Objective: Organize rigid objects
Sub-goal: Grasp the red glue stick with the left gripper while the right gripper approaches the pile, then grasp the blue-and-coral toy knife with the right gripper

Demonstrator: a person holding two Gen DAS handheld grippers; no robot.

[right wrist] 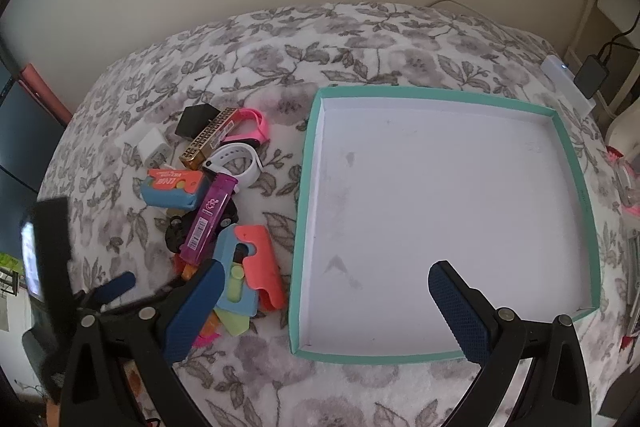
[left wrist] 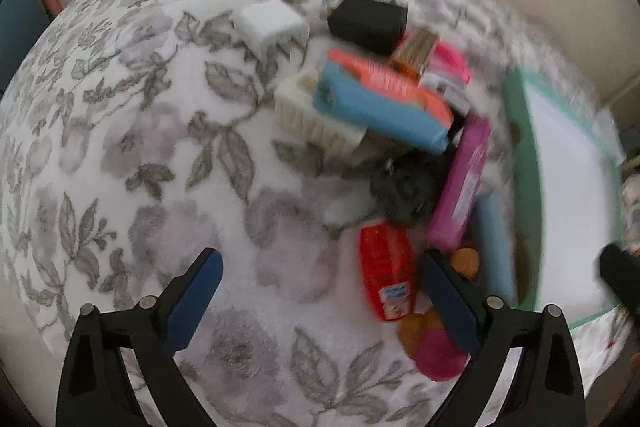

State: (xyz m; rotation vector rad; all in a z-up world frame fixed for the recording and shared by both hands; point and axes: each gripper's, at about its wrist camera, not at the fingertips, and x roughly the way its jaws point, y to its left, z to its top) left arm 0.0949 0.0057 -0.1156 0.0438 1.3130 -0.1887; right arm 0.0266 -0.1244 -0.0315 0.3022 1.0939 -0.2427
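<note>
While the teal-rimmed box lies empty on the floral bedspread, a jumble of small rigid items is seen heaped just beside its left wall, with nothing yet placed inside. The left hand-held gripper is shown pointed steeply down at the near edge of the heap, its jaws spread wide with only fabric between them; a red bottle lies just inside its right finger, untouched. The right hand-held gripper is held above the box's near left corner, jaws likewise wide apart and gripping nothing. A purple lighter, a gold harmonica, a blue-and-orange packet, a white charger, a black cube and two watch straps, pink and white, can be made out in the pile. All are judged light and stiff; the red bottle looks smooth and possibly slippery, so it is probably best taken across its narrow middle, square to the pads. The loose stack may shift when one piece is lifted.
</note>
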